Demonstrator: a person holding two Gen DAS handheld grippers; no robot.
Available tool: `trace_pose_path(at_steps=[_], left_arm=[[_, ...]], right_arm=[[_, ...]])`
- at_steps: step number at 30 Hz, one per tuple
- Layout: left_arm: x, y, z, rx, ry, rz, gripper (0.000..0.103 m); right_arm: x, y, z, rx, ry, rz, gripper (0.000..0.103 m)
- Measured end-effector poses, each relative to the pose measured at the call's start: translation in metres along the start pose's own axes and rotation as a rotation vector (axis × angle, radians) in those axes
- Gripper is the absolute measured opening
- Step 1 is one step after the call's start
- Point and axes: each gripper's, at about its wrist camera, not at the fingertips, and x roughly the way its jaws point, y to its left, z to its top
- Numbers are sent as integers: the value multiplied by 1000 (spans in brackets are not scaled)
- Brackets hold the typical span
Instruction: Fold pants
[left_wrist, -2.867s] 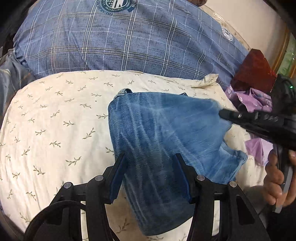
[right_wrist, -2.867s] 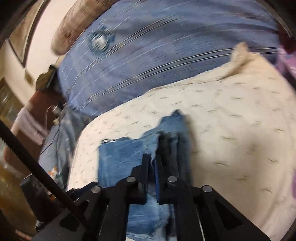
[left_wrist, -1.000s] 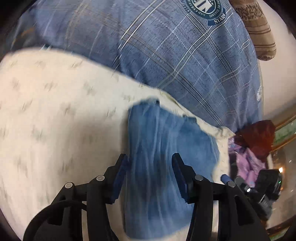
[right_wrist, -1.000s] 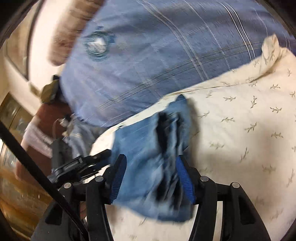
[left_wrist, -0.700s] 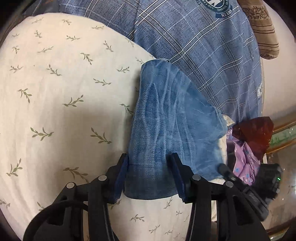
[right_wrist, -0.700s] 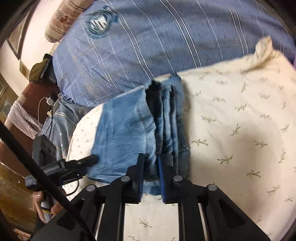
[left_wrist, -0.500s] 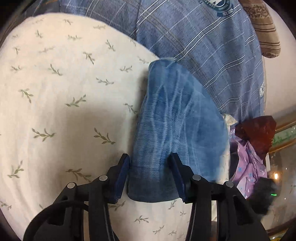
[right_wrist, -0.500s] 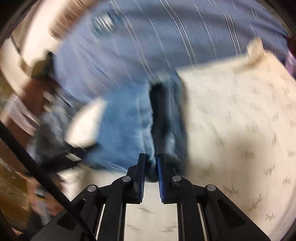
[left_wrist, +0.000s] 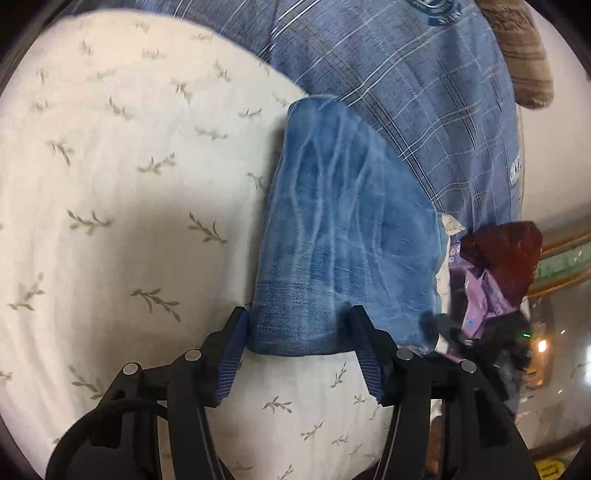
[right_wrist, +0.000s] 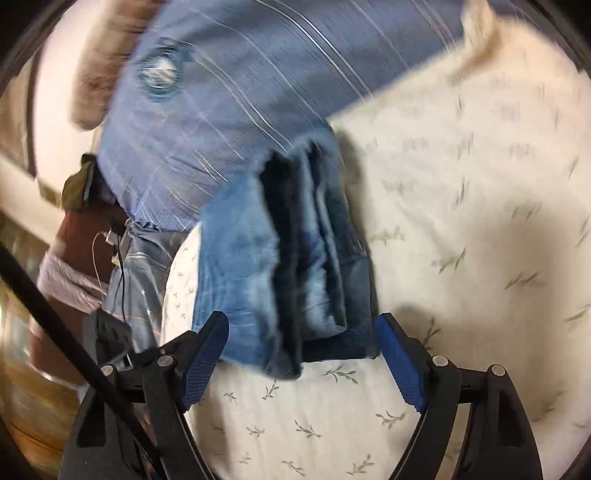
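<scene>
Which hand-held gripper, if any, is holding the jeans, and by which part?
Neither. The left hand-held gripper and right hand-held gripper are both open, and the folded jeans lie free on the sheet.

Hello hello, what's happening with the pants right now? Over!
Left gripper open, right gripper open. Jeans folded into a stack on the leaf-print sheet. Nothing on top of them. Over.

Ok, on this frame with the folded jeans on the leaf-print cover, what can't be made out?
- Right wrist view: motion blur smears the jeans stacked layers, so the fold count is unreadable.
- Left wrist view: the right gripper is blurred beyond the jeans' corner; jaws unreadable there.
- Left wrist view: the blue plaid sheet emblem is cut off by the top edge.
</scene>
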Motion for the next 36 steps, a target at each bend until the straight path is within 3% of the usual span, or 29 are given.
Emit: trace_pose_path(at_steps=[1, 3, 5, 7, 9, 13, 15, 16, 19, 21, 24, 26, 27, 29, 31, 33, 34, 36], left_arm=[[1, 2, 0, -4, 1, 1, 49], [-1, -2, -1, 41, -5, 20, 24], [-12, -11, 0, 77, -20, -23, 18], [-20, -13, -1, 94, -25, -51, 17], [-10, -6, -1, 90, -4, -19, 18], [-5, -3, 1, 97, 3, 39, 30], [-21, -15, 1, 149, -59, 91, 34], [-29, -21, 1, 181, -87, 113, 36], [-42, -44, 13, 223, -133, 137, 53], [-39, -56, 38, 209, -141, 175, 61], [-22, -62, 81, 173, -151, 139, 61], [-1, -62, 101, 202, -139, 171, 61], [8, -60, 103, 217, -120, 164, 58], [22, -46, 101, 196, -109, 122, 56], [35, -33, 100, 136, -91, 96, 52], [41, -31, 104, 126, -86, 73, 37], [41, -32, 104, 140, -90, 52, 31], [30, -30, 102, 104, -100, -55, 18]], right_arm=[[8, -5, 1, 18, 29, -5, 73], [17, -11, 1, 26, 60, -27, 62], [9, -3, -1, -9, 49, -37, 35], [-3, 8, -2, -63, 26, -26, 32], [4, 4, -3, -62, 61, -52, 32], [14, 1, -2, -56, 82, -97, 43], [1, 13, -2, -92, 40, -116, 53], [-7, 21, 0, -108, 14, -126, 59], [-34, 50, 17, -178, -76, -130, 88], [-34, 69, 43, -224, -81, -137, 91], [-7, 86, 79, -284, -26, -155, 89], [16, 78, 99, -275, -12, -171, 89], [26, 70, 103, -260, 2, -168, 86], [39, 47, 102, -221, -1, -149, 67], [55, 33, 100, -210, 57, -152, 52], [64, 31, 102, -235, 75, -161, 47], [66, 33, 103, -245, 81, -170, 38], [61, 36, 103, -235, 63, -162, 25]])
